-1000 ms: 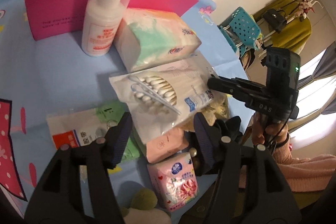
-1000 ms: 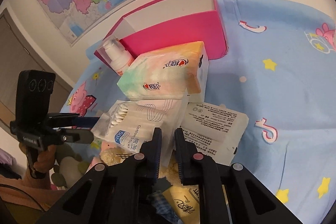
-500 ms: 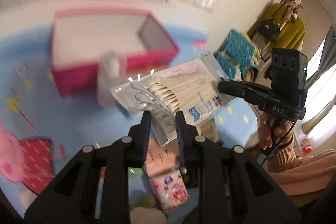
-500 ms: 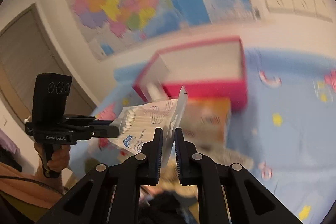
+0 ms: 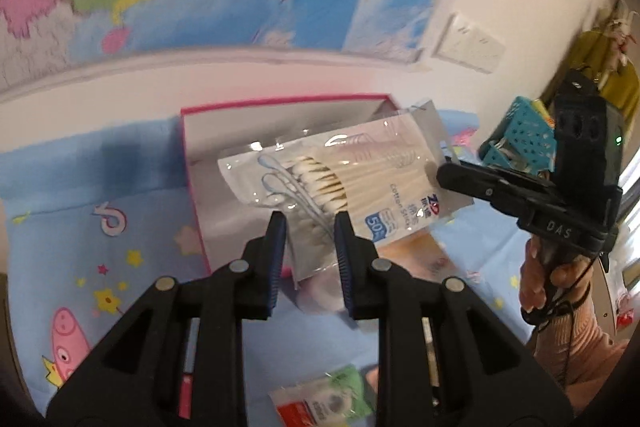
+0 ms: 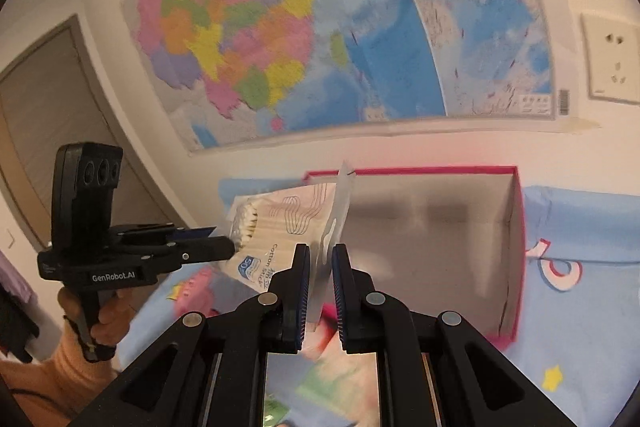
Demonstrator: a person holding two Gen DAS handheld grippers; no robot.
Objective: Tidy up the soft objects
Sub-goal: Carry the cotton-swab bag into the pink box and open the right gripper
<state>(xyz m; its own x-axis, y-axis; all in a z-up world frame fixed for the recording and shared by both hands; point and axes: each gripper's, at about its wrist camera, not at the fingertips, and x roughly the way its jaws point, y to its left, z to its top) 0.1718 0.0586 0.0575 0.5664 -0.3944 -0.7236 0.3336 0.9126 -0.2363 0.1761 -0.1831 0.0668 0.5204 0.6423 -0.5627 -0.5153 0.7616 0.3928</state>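
– Behind us a map (image 6: 304,27) covers the wall; where's the swab bag (image 5: 340,179)?
– Above the pink box (image 5: 280,123), at twelve o'clock; our left gripper (image 5: 308,227) and right gripper (image 6: 320,267) both clench it

The cotton swab packet (image 5: 352,183) is showing as thin, glossy clear plastic film, throwing white glare and creasing along its sealed edge; the swabs inside are looking soft and matt. The pink box (image 5: 280,131) behind the packet is reading as stiff card, with a smooth pink rim and a dull grey-white inside. The left gripper (image 5: 308,227) and right gripper (image 6: 320,267) are presenting matt black moulded plastic, dull metal rivet heads and ribbed blue pads. The table cover (image 5: 92,195) under the box is looking like smooth printed cloth. The wall map (image 6: 320,19) above the box is showing glossy printed paper.
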